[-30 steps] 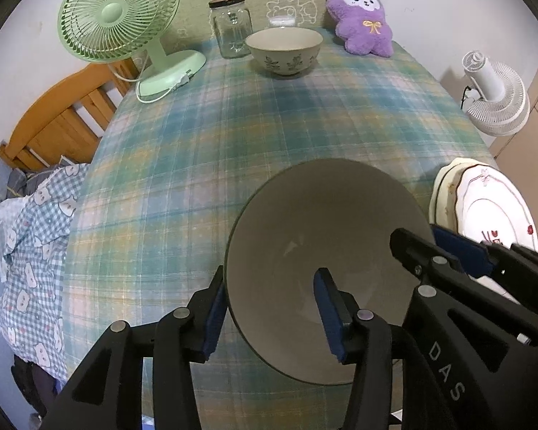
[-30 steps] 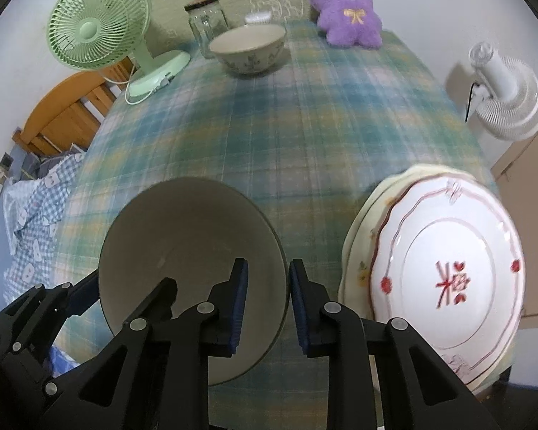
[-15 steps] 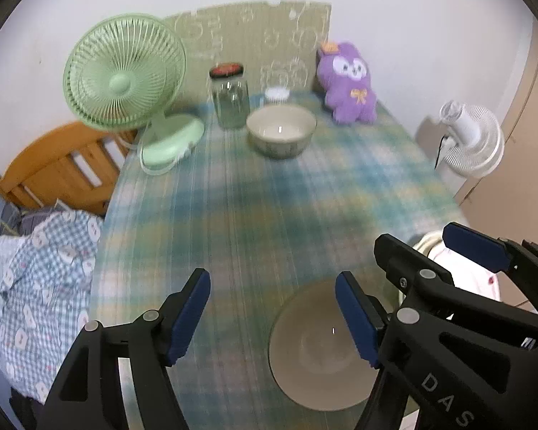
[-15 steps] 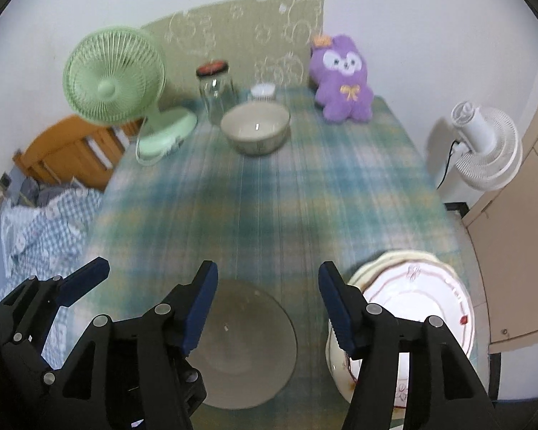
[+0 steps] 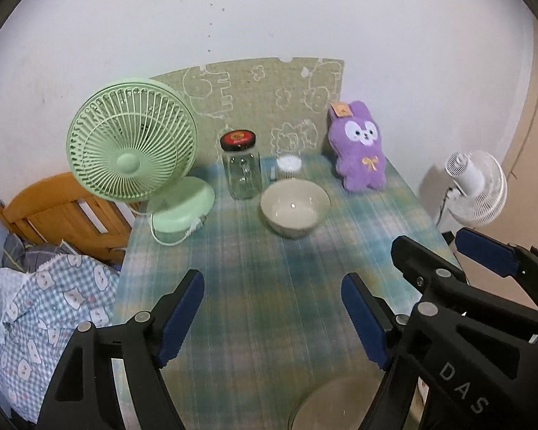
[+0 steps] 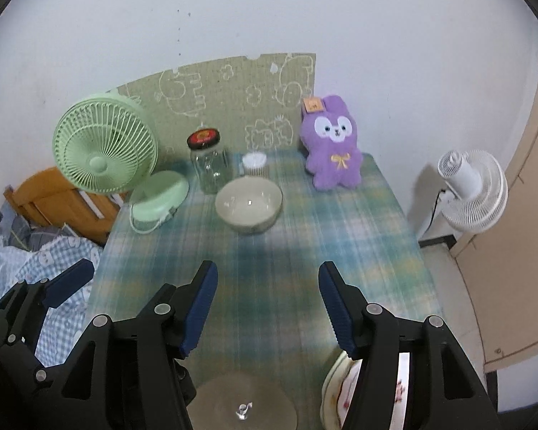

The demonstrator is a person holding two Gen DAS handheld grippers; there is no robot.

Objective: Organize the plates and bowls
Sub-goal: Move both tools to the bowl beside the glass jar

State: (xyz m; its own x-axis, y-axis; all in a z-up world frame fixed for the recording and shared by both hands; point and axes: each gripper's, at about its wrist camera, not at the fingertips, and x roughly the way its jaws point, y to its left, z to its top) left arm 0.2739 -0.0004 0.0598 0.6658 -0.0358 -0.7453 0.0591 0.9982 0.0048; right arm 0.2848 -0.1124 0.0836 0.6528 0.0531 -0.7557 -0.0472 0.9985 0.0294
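Note:
A grey bowl (image 6: 244, 405) sits on the plaid tablecloth (image 6: 269, 251) at the near edge, below both grippers and free of them; only its rim (image 5: 326, 408) shows in the left wrist view. Right of it lies a stack of plates (image 6: 335, 390), the top one white with red marks, mostly hidden by my right finger. A cream patterned bowl (image 5: 295, 211) (image 6: 248, 206) stands at the far end. My left gripper (image 5: 272, 308) hangs above the table, its jaws opening, nothing between them. My right gripper (image 6: 269, 304) is open and empty beside it.
At the far end stand a green desk fan (image 5: 132, 150), a glass jar with a black lid (image 5: 241, 168), a small tub of cotton swabs (image 5: 288, 166) and a purple plush rabbit (image 5: 360, 147). A white fan (image 5: 473, 186) stands right of the table; a wooden chair (image 5: 64, 211) and checked cloth (image 5: 50, 308) are left.
Both grippers let go of the grey bowl's rim, opened, and rose back from the table. The bowl stays on the cloth and has slid to the bottom of both views.

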